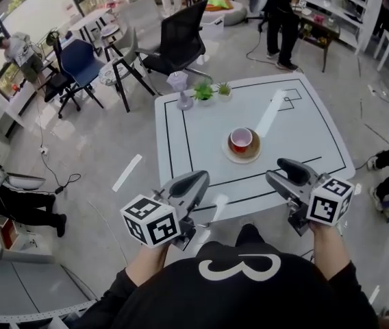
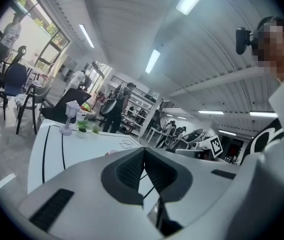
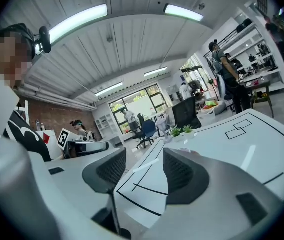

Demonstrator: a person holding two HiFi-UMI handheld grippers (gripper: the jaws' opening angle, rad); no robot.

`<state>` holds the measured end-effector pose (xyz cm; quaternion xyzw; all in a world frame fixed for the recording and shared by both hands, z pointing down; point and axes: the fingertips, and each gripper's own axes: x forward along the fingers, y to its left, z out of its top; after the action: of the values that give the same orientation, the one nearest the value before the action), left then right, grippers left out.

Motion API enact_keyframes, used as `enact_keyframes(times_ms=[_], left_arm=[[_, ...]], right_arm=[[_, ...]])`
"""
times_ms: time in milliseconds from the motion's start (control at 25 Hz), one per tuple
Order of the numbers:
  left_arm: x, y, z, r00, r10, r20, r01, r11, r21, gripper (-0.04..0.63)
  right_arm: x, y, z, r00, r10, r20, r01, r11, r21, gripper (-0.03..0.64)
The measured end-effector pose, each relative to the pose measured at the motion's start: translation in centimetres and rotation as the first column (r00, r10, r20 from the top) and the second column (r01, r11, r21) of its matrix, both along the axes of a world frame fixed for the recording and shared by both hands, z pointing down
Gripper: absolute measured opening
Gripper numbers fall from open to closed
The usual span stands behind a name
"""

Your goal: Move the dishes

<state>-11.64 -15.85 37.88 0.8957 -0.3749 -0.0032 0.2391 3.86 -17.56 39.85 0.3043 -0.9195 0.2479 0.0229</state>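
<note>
A red cup (image 1: 241,140) with a white inside stands on a tan saucer (image 1: 239,158) about the middle of the white table (image 1: 297,122), a little nearer its near edge, inside the black taped lines. At the far edge, toward the far left corner, stand a small pale lantern ornament (image 1: 179,88) and two little potted plants (image 1: 203,92). The left gripper (image 1: 198,178) hovers over the near left corner, its jaws pressed together with nothing between them. The right gripper (image 1: 277,171) hovers at the near edge further right, jaws apart and empty. Both are well apart from the cup.
</note>
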Motion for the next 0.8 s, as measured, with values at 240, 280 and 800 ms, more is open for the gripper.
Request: enact_keyframes(times_ms=[240,280,800], left_arm=[[-0.2,-2.4,1.3,0.999,-0.053,0.006,0.053,0.998,-0.037,0.003],[-0.3,-2.8,1.5,0.998,-0.062,0.006,0.063,0.997,-0.041,0.003],[-2.1,-5.6,3.4,0.984,-0.174,0.024,0.176,0.981,-0.086,0.003]], right_arm=[[0.0,-4.4,2.3,1.0,-0.024,-0.01,0.024,0.998,-0.063,0.216],[-0.2,-5.2,2.7,1.0,-0.025,-0.01,0.024,0.997,-0.073,0.215],[-2.6,-14.5,10.3,0.983,0.006,-0.181,-0.038,0.984,-0.174,0.195]])
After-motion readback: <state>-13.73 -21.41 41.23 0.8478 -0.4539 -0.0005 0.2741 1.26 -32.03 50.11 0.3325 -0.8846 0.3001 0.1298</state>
